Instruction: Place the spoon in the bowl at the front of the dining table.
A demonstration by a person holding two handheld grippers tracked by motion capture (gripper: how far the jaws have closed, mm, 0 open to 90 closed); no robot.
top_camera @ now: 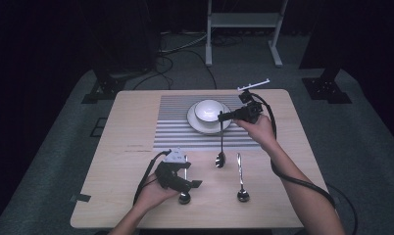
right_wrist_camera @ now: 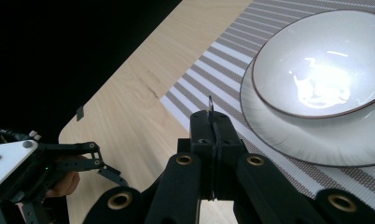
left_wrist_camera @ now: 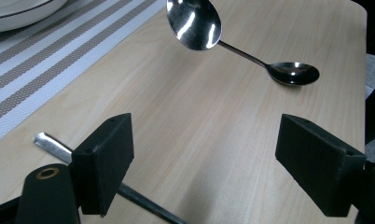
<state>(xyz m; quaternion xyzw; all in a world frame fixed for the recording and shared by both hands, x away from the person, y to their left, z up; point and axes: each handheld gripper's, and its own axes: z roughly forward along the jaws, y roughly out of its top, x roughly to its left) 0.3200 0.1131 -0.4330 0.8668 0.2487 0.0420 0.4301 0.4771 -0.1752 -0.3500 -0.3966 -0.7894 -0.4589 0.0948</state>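
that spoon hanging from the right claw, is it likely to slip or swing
Probably some of both. The spoon hangs bowl-down, pinched only at its handle tip by the right claw, so it may well swing. Its polished, mirror-like metal looks slippery against the pads. It seems stiff, unlikely to bend.

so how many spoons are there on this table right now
3. One spoon hangs from the right gripper, bowl down; one lies on the table right of it; one lies by the left gripper.

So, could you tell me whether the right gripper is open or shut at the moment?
Shut: the right gripper has its jaws pressed together on the handle tip of a spoon, which hangs bowl-down above the table.
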